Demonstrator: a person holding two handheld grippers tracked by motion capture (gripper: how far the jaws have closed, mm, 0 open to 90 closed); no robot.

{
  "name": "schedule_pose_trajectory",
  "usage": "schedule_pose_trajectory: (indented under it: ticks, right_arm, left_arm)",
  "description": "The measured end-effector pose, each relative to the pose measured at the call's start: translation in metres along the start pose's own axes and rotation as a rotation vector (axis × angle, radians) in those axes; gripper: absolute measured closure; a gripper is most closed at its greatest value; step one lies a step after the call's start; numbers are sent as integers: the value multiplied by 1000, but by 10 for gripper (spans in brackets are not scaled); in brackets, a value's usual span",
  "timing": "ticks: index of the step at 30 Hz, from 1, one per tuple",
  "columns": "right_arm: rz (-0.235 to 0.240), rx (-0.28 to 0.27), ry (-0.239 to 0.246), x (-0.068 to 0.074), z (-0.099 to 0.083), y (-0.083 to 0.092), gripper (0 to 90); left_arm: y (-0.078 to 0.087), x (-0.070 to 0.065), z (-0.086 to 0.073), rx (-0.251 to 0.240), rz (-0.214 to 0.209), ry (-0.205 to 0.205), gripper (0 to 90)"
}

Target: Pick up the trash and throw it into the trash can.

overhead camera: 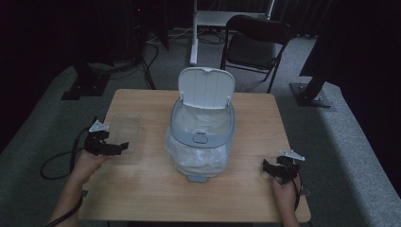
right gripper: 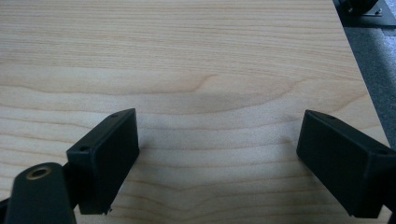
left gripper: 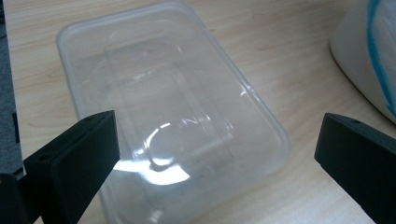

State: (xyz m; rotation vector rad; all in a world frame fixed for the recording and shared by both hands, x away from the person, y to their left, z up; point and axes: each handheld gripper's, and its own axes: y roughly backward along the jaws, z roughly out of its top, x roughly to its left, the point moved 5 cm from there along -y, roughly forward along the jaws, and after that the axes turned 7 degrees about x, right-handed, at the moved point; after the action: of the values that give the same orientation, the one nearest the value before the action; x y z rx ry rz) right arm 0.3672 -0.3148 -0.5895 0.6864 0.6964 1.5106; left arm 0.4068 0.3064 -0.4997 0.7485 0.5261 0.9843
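Here we are holding the left tool [overhead camera: 124, 147] over the clear plastic container [overhead camera: 125, 130], which is lying flat near the left edge of the surface [overhead camera: 246, 189], about midway along it. In the left gripper view we are looking down between the two black jaws, and they are standing spread wide, one over the container's [left gripper: 173, 121] near end and the other out over bare wood beside it; neither one is touching the plastic as far as we can tell. The container is sitting empty and open side up, with light glinting off its bottom. Just beside it, toward the middle of the surface, the white bin [overhead camera: 202, 137] is standing with its lid tipped up and a plastic bag lining it; its rounded side [left gripper: 369, 56] is showing at the edge of the left gripper view. We are keeping the right tool [overhead camera: 268, 168] low near the right edge, toward the near right corner, well apart from the container. In the right gripper view its jaws are also standing spread, with only wood grain [right gripper: 210, 84] between them.
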Motion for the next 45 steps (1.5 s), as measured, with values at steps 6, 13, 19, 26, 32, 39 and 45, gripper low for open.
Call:
schedule_pose_trajectory:
  ticks: [6, 13, 19, 26, 32, 39, 45]
  right_arm:
    - [0, 0, 0, 0, 0, 0, 121]
    - [2, 0, 3, 0, 0, 0, 121]
    - [3, -1, 4, 0, 0, 0, 121]
    - [5, -1, 8, 0, 0, 0, 121]
    - [5, -1, 7, 0, 0, 0, 121]
    - [5, -1, 8, -1, 0, 0, 121]
    - [5, -1, 8, -1, 0, 0, 121]
  left_arm:
    - [-5, 18, 16, -13, 2, 26, 8]
    - [-17, 36, 27, -21, 14, 34, 8]
    - [-32, 50, 31, -6, 7, 47, 8]
    - [-45, 69, 33, -11, 14, 94, 43]
    - [-52, 79, 34, -13, -21, 141, 60]
    - [-61, 79, 34, 3, -50, 111, 155]
    - [-64, 81, 31, -13, -89, 149, 244]
